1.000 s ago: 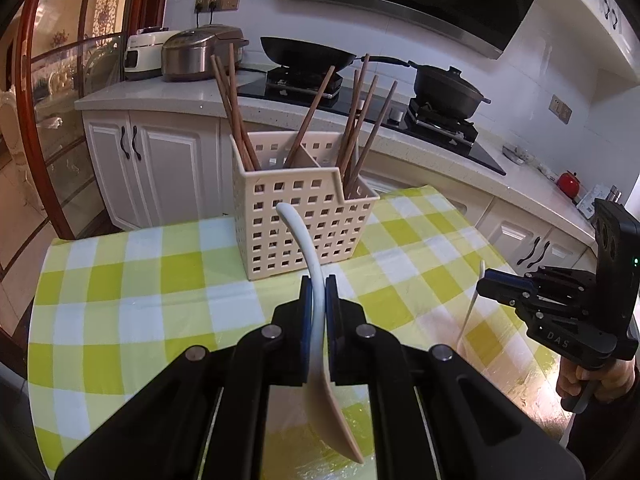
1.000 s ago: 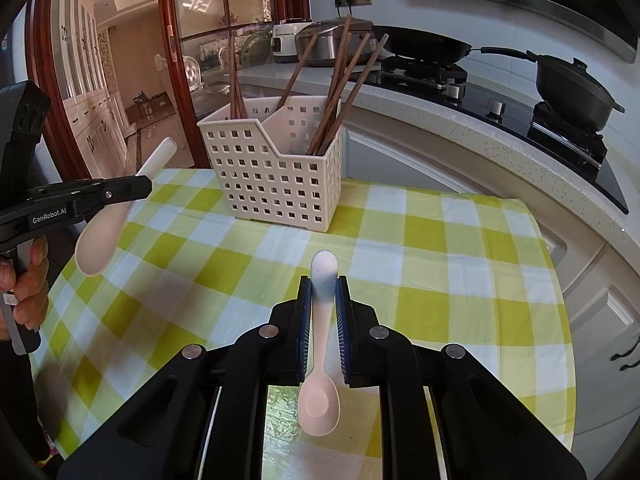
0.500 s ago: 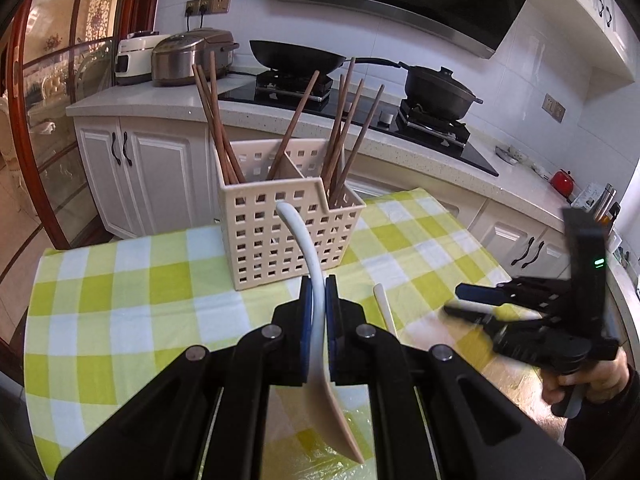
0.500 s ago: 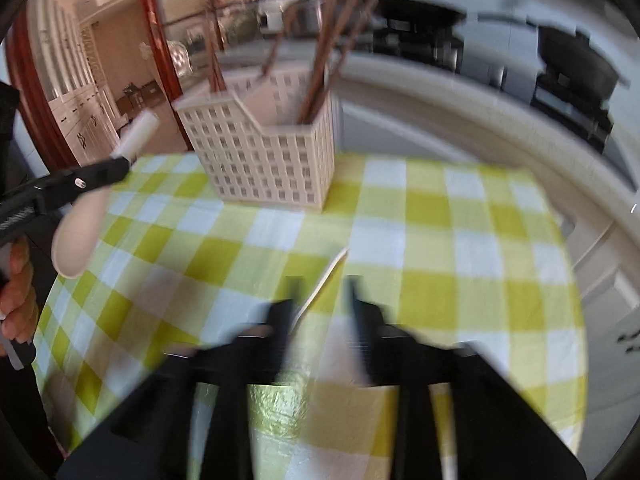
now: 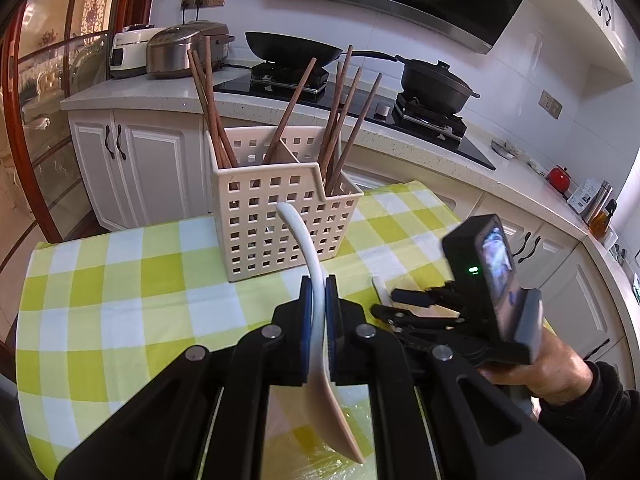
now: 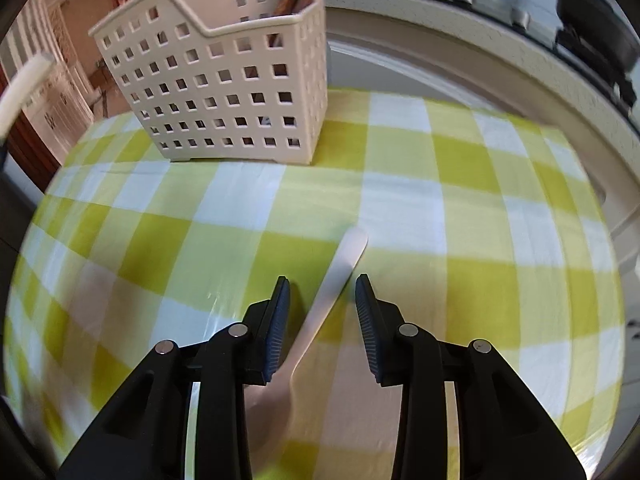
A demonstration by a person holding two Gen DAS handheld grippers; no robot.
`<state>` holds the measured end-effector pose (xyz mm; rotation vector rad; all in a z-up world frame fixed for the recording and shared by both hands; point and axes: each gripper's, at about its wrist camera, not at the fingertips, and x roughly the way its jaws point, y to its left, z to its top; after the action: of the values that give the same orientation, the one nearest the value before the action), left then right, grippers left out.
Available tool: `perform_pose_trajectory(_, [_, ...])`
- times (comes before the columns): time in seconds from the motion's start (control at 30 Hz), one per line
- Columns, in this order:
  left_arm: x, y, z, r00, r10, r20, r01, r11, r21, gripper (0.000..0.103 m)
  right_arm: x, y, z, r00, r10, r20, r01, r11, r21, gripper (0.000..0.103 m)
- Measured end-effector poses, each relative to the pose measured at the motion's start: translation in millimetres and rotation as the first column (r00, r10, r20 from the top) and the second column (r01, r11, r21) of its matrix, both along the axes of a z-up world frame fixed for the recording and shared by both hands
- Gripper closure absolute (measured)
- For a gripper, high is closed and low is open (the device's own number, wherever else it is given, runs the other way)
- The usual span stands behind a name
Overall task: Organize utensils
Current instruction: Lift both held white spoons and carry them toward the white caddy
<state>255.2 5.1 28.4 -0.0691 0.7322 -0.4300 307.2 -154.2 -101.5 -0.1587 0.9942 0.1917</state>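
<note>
A kitchen scene seen from two handheld grippers over a table covered with a yellow, green and white checked tablecloth (image 5: 120,280).

In the left wrist view, the left gripper (image 5: 316,300) is clamped on a white spoon (image 5: 316,308). Its blue pads (image 5: 306,312) press on the middle of the handle. The handle curves up and away toward the back of the table, and the bowl hangs down toward the camera. Behind it stands a cream perforated utensil basket (image 5: 276,220) with a divider. Brown wooden chopsticks (image 5: 344,120) lean upright in its compartments, some at the left and some at the right. Beyond the table runs a white counter with a rice cooker (image 5: 180,50), a black wok (image 5: 292,46) and a lidded black pot (image 5: 436,84) on a stove.

At the right of that view, a person's hand (image 5: 548,372) in a dark sleeve holds the right gripper (image 5: 390,302) low over the cloth, close beside the left one.

In the right wrist view, a second white spoon (image 6: 320,312) lies flat on the tablecloth, handle pointing away and slightly right, bowl toward the camera. The right gripper (image 6: 322,292) has its jaws closing around this spoon. The handle lies between the two blue pads (image 6: 278,328), but they are not pressing on it. This picture is somewhat blurred. The basket stands well behind the spoon, at the upper left.
</note>
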Motion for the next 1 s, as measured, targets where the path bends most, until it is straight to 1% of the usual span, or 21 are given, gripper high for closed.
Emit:
perform_pose_trajectory(0.03, [-0.7, 0.0, 0.3, 1.0, -0.002, 0.001, 0.002, 1.0, -0.004, 0.097, 1.7, 1.2, 0.2, 1.0, 0.004, 0.0, -0.004, 1.0, 0.007, 0.088])
perform_pose_trajectory(0.07, [-0.9, 0.0, 0.3, 1.0, -0.003, 0.001, 0.003, 1.0, -0.005, 0.097, 3.4, 1.7, 0.3, 1.0, 0.003, 0.001, -0.003, 1.0, 0.008, 0.092])
perform_pose_trajectory(0.1, [-1.2, 0.2, 0.0, 1.0, -0.004, 0.001, 0.004, 1.0, -0.006, 0.097, 4.8, 1.8, 1.3, 1.0, 0.003, 0.003, -0.003, 1.0, 0.007, 0.093])
perform_pose_trajectory(0.17, [-0.9, -0.1, -0.5, 1.0, -0.006, 0.0, 0.006, 1.0, -0.003, 0.097, 3.2, 2.9, 4.6, 1.0, 0.012, 0.016, -0.013, 1.0, 0.017, 0.094])
perform_pose_trajectory(0.23, [-1.3, 0.2, -0.2, 1.0, -0.009, 0.003, 0.009, 1.0, 0.0, 0.097, -3.6, 1.8, 15.8, 0.998, 0.016, 0.057, -0.018, 0.999, 0.033, 0.094])
perform_pose_trajectory(0.27, [-1.6, 1.0, 0.3, 1.0, -0.009, 0.006, 0.009, 1.0, -0.001, 0.097, -6.9, 1.6, 21.8, 0.997, 0.017, 0.076, -0.02, 0.999, 0.044, 0.097])
perform_pose_trajectory(0.33, [-1.0, 3.4, 2.5, 1.0, -0.005, 0.014, 0.005, 1.0, -0.005, 0.097, -14.3, 0.8, 36.6, 0.993, 0.02, 0.114, -0.027, 0.998, 0.063, 0.099])
perform_pose_trajectory(0.4, [-1.4, 4.5, 5.9, 1.0, -0.002, 0.024, 0.002, 1.0, -0.009, 0.097, -22.1, 0.3, 54.5, 0.988, 0.03, 0.152, -0.042, 0.997, 0.072, 0.099])
perform_pose_trajectory(0.57, [-2.0, 5.7, 12.6, 0.999, 0.006, 0.041, -0.005, 1.0, -0.015, 0.097, -32.9, 0.8, 83.6, 0.976, 0.053, 0.212, -0.074, 0.993, 0.094, 0.099])
perform_pose_trajectory(0.73, [-2.9, 6.5, 22.6, 0.998, 0.012, 0.063, -0.011, 1.0, -0.019, 0.097, -34.1, 2.2, 115.2, 0.96, 0.055, 0.276, -0.089, 0.989, 0.115, 0.099])
perform_pose_trajectory(0.83, [-1.9, 6.8, 33.0, 0.996, 0.015, 0.084, -0.013, 0.999, -0.029, 0.097, -30.5, 5.6, 141.6, 0.936, 0.046, 0.349, -0.095, 0.988, 0.124, 0.099])
perform_pose_trajectory(0.9, [-1.4, 5.4, 40.9, 0.995, 0.014, 0.103, -0.01, 0.999, -0.033, 0.097, -21.9, 10.6, 161.7, 0.913, 0.043, 0.405, -0.103, 0.987, 0.126, 0.099])
perform_pose_trajectory(1.0, [0.9, 3.3, 49.1, 0.993, 0.012, 0.12, -0.008, 0.999, -0.036, 0.097, -6.9, 19.7, 181.7, 0.879, 0.035, 0.476, -0.105, 0.987, 0.122, 0.099])
